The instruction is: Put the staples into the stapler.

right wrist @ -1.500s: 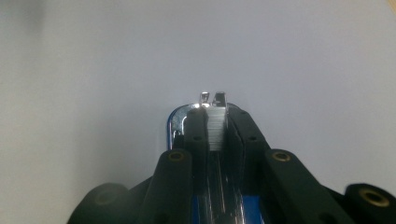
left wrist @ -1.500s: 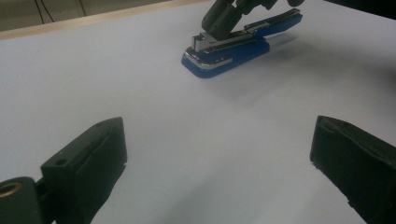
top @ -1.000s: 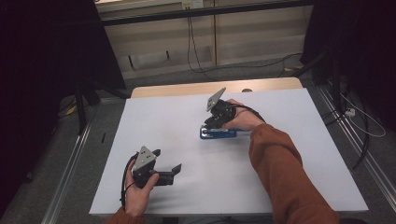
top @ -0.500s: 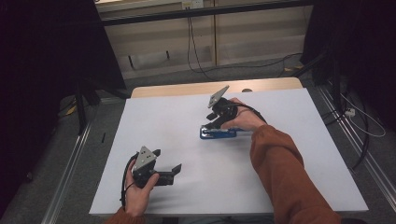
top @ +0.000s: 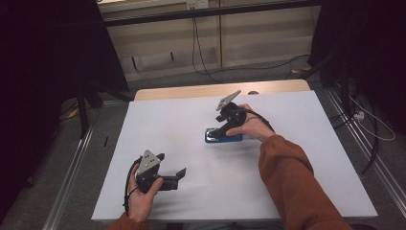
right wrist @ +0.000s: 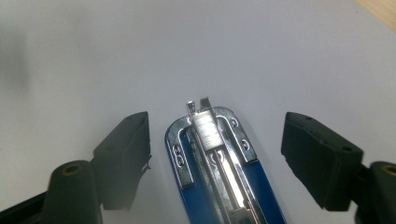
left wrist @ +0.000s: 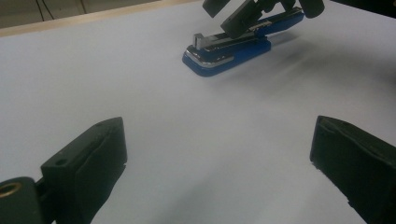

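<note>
Looking down from the high view, a blue stapler with a shiny metal top lies flat near the middle of the white worktop, slightly toward the far side. The right claw points down over the stapler's near-right end, held by the right hand at the end of a rust-orange sleeve. The left claw rests low over the near-left part of the worktop in the left hand, well apart from the stapler and aimed across the sheet.

From the left gripper view, its own two black jaws stand wide apart with bare white worktop between them; this claw is released and grasps nothing. Farther off lies the blue stapler, its chrome nose turned this way, with the right claw above its far end.

From the right gripper view, the stapler runs up the middle between the two black jaws, its open chrome head and the strip of staples showing. A gap of white worktop shows on each side between pad and stapler, so the pads do not press on it. This claw's jaws have just been opening, with the stapler between them, and it now stands released.
</note>
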The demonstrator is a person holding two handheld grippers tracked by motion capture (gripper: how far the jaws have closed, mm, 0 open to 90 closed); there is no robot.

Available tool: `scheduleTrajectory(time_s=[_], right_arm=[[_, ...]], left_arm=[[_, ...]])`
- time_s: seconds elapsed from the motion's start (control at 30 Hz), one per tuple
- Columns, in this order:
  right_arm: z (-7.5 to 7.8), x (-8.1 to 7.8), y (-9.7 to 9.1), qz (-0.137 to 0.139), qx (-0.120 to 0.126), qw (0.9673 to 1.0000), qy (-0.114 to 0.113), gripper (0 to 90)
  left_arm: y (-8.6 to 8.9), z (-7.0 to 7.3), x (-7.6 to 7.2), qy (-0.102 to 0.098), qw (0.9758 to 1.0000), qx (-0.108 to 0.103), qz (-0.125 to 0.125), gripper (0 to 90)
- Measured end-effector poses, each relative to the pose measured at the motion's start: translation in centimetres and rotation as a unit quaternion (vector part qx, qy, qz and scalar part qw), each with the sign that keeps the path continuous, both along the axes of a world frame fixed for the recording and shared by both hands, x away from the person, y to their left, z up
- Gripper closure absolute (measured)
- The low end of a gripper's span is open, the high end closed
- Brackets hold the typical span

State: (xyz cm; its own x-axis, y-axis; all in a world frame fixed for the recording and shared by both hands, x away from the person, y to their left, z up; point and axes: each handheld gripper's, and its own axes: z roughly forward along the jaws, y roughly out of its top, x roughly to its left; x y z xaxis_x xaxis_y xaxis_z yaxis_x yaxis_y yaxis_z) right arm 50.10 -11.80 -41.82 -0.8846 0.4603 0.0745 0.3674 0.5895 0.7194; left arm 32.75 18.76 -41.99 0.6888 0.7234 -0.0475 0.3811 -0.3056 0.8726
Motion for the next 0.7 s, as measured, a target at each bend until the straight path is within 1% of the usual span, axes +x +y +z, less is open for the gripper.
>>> scheduleTrajectory(time_s=[0.13, 0.2, 0.23, 0.33, 0.43, 0.53, 0.6, 0.63, 0.7], right_arm=[[0.0, -0.4, -0.4, -0.023, 0.015, 0.9996, 0.0, 18.0], [0.1, -0.5, -0.8, -0.036, 0.018, 0.9992, 0.003, 17.4], [0.1, -0.6, -1.0, -0.041, 0.024, 0.9989, 0.003, 17.4], [0.0, -1.0, -1.6, -0.06, 0.037, 0.9975, 0.0, 16.2], [0.1, -1.2, -2.1, -0.077, 0.044, 0.996, -0.006, 14.2], [0.3, -1.6, -2.7, -0.101, 0.053, 0.9934, -0.013, 10.8], [0.5, -1.8, -3.0, -0.11, 0.051, 0.9924, -0.019, 9.2], [0.6, -2.0, -3.2, -0.116, 0.049, 0.9918, -0.022, 9.2], [0.6, -2.3, -3.5, -0.121, 0.047, 0.9911, -0.026, 9.4]], left_arm=[[0.0, -0.1, 0.0, 0.001, 1.0, 0.0, 0.002, 4.0], [0.1, -0.1, 0.0, 0.001, 1.0, -0.001, 0.003, 4.0], [0.1, -0.1, 0.1, 0.001, 1.0, -0.003, 0.003, 4.0], [0.3, -0.2, 0.0, 0.005, 0.9999, -0.008, 0.006, 4.0], [0.6, -0.1, 0.0, 0.002, 0.9999, -0.008, 0.007, 4.0], [0.6, -0.1, -0.1, 0.002, 0.9999, -0.007, 0.007, 4.0], [0.6, -0.1, -0.1, 0.002, 0.9999, -0.008, 0.006, 4.0], [0.6, -0.1, -0.1, -0.001, 1.0, -0.006, 0.005, 4.0], [0.6, -0.1, -0.1, -0.002, 1.0, -0.005, 0.007, 4.0]])
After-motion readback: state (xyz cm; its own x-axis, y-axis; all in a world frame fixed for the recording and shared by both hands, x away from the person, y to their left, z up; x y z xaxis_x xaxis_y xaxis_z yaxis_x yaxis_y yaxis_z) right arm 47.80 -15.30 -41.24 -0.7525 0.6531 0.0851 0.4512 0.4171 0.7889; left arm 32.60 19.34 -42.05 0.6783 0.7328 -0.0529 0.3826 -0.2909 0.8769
